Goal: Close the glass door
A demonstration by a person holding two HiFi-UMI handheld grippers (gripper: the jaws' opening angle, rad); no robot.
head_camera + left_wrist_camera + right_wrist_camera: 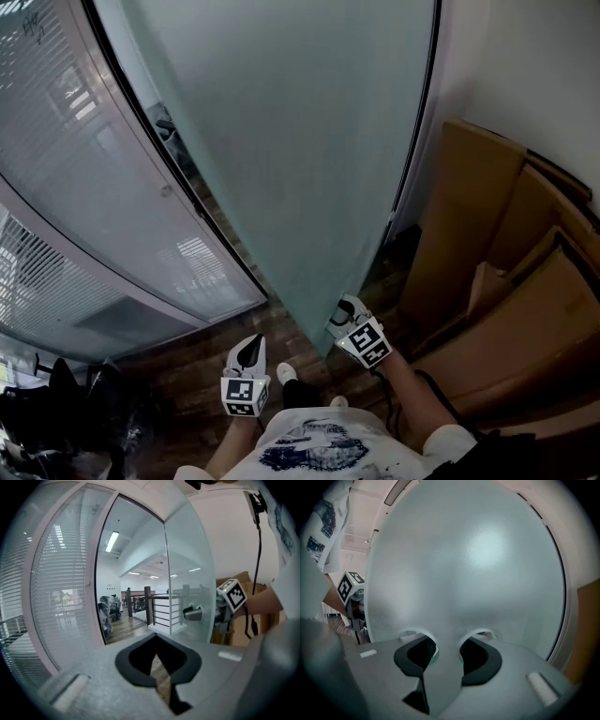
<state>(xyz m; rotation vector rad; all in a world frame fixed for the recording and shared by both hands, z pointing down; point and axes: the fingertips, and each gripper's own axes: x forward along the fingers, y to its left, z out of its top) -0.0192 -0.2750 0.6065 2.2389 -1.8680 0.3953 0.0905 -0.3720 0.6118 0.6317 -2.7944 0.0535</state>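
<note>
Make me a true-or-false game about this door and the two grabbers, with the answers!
1. The glass door is frosted, not clear. True.
2. The door is fully shut. False: it stands open, and the left gripper view looks past it through the doorway to a room with railings.
3. Cardboard boxes stand to the right of the door in the head view. True.
4. The left gripper is holding the door. False: its jaws are together on nothing, apart from the door.
5. The right gripper is at the door's edge, with what looks like the grey handle between its jaws. True.
</note>
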